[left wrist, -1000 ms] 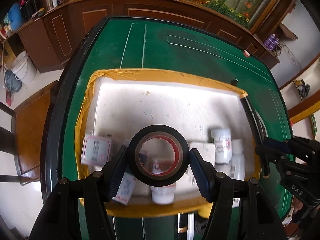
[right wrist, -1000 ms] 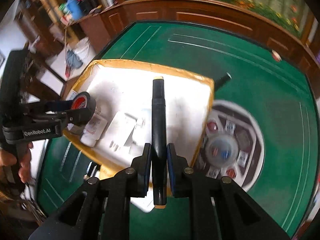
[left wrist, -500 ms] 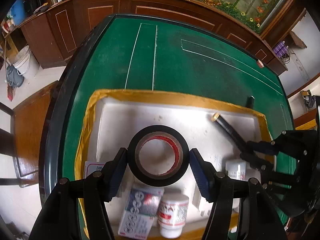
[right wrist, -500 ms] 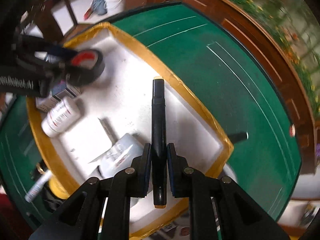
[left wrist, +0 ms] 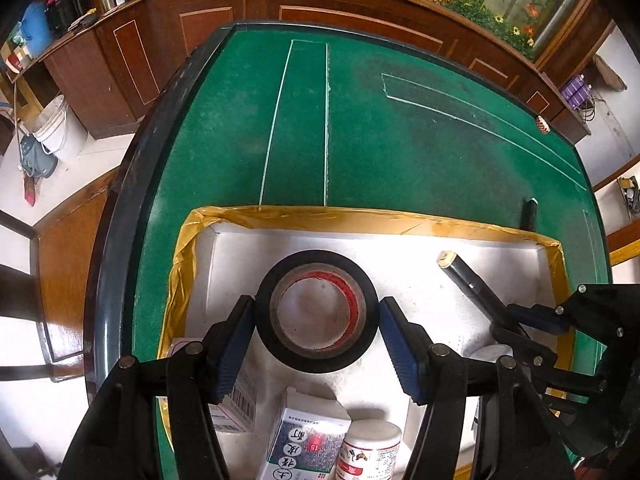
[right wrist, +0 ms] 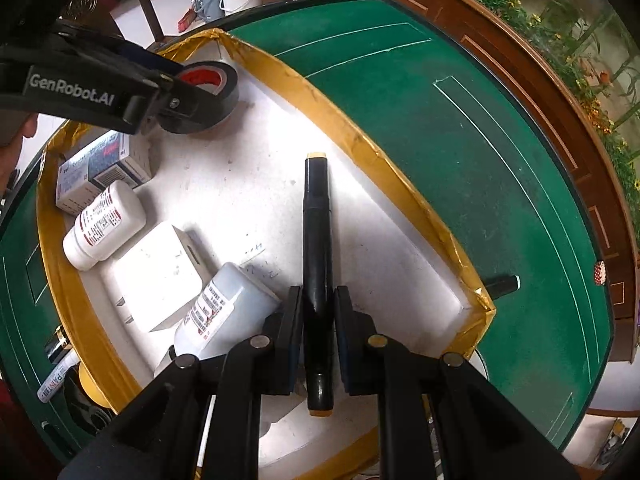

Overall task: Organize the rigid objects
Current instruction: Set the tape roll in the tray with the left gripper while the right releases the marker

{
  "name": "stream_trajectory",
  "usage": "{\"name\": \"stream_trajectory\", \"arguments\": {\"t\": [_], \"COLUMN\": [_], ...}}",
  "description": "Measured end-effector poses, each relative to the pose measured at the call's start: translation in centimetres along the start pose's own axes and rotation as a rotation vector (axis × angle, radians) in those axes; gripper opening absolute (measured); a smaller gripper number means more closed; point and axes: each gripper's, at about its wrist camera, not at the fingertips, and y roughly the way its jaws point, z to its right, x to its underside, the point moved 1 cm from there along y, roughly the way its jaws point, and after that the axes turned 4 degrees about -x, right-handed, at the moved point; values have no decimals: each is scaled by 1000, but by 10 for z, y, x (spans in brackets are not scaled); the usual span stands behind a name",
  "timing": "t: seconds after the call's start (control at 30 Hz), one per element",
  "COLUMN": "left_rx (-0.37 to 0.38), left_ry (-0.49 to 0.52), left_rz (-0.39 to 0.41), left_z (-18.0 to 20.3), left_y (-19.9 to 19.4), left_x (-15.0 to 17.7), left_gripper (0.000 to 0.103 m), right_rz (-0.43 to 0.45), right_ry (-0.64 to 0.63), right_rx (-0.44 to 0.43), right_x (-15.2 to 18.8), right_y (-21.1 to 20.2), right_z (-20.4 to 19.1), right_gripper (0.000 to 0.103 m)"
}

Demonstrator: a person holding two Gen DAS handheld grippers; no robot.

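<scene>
Hovering over the white tray (right wrist: pixel 400 288) on the green tabletop (left wrist: pixel 360 140), the right tool (right wrist: pixel 318 322) is clenched on a black marker (right wrist: pixel 317 240), its long axis running straight out along the fingers, yellow-capped tip pointing toward the tray's far wall. The left tool (left wrist: pixel 316 344) grips a roll of black tape (left wrist: pixel 316 316), its hole facing the camera, above boxes and bottles in the tray.
</scene>
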Motion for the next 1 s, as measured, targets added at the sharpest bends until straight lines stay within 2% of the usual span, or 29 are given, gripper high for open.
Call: {"name": "stream_trajectory", "arguments": {"t": [0.13, 0.2, 0.27, 0.33, 0.43, 0.5, 0.57, 0.67, 1.0], "left_rx": [-5, 6, 32, 52, 54, 47, 38, 39, 66], "left_ry": [5, -11, -37, -60, -69, -67, -62, -48, 39], "left_rz": [1, 0, -4, 0, 16, 34, 53, 69, 54], "left_z": [4, 2, -1, -4, -5, -4, -3, -2, 11], "left_y": [0, -1, -4, -9, -21, -31, -42, -56, -86], "left_x": [1, 1, 2, 5, 9, 15, 21, 35, 102], "left_gripper": [69, 75, 76, 77, 80, 86, 92, 93, 94], "right_rz": [10, 17, 27, 47, 84, 111, 138, 169, 214], "right_ry": [26, 33, 45, 70, 102, 123, 153, 220, 429], "right_rx": [-8, -6, 4, 0, -4, 3, 15, 28, -42], "right_x": [3, 6, 6, 9, 13, 18, 24, 34, 92], "right_y": [1, -1, -3, -10, -24, -35, -47, -63, -94], "right_z": [1, 1, 3, 5, 6, 6, 5, 3, -25], "right_gripper": [15, 18, 32, 40, 44, 58, 65, 78, 99]}}
